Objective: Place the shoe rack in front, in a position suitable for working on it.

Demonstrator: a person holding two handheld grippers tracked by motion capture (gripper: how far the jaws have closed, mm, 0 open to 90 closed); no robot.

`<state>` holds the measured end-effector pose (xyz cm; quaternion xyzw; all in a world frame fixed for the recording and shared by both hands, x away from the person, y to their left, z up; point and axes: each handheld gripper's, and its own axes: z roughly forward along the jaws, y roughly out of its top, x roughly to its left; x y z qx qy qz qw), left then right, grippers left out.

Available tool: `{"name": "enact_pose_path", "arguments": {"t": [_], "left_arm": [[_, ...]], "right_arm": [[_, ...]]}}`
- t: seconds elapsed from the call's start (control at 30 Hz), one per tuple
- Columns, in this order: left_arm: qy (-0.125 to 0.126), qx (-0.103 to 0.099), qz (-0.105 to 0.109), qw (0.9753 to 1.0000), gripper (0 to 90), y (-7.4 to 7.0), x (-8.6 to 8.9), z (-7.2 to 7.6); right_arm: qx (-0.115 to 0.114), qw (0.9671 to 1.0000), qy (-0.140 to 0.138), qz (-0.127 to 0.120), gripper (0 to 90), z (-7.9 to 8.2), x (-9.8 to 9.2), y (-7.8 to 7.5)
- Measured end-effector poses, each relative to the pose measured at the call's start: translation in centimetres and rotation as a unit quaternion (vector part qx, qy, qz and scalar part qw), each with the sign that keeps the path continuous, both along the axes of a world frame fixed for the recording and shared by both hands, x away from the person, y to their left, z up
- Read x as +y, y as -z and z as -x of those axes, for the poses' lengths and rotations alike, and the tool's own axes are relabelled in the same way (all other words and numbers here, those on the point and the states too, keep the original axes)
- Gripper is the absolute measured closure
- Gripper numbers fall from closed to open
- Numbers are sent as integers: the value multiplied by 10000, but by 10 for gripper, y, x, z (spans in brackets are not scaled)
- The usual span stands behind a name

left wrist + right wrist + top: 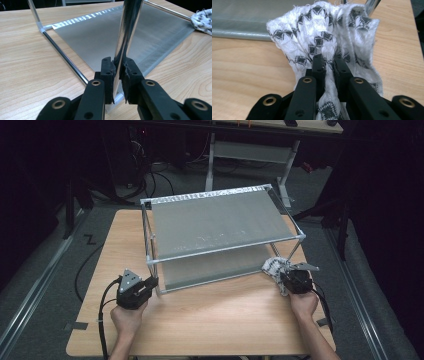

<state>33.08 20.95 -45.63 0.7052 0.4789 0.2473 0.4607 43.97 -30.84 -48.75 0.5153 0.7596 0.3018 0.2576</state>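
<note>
A two-tier metal rack (220, 220) with grey shelves stands on the wooden table (200, 320). My left gripper (149, 284) is shut on the rack's front left upright post (126, 32), close to its foot, with the jaws (118, 66) pressed on the chrome tube. My right gripper (292, 279) is at the rack's front right corner, shut on a white cloth with black diamond patterns (322, 32). The bunched cloth (274, 266) rises from between the jaws and touches the table beside the lower shelf (239, 17).
The lower shelf sheet (112, 35) lies just above the tabletop, with thin chrome rails (65, 58) along its edges. Bare table spreads in front of the rack (220, 310). Beyond the table's far edge are cables on the floor (145, 180) and another table's legs (210, 165).
</note>
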Motion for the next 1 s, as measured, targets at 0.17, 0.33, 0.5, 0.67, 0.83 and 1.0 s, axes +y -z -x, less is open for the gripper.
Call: {"name": "enact_pose_path", "arguments": {"t": [0.17,0.33,0.5,0.67,0.83,1.0], "left_arm": [[-124,12,-47,9999,803,-1,2,-2],[-157,45,-110,9998,806,-2,3,-6],[-222,57,-86,9997,805,-2,7,-7],[-233,50,-85,9997,804,-2,8,-7],[-279,53,-46,9996,803,-1,12,-7],[-302,62,-50,9995,802,-2,15,-6]], "right_arm": [[-7,9998,-181,-98,821,13,-1,-4],[-11,9991,-388,-152,820,36,-1,-9],[-16,9980,-604,-210,820,61,0,-11],[-4,9972,-722,-217,819,82,0,-8],[14,9972,-722,-173,813,88,1,-4],[69,9975,-680,-197,752,86,1,4]]}}
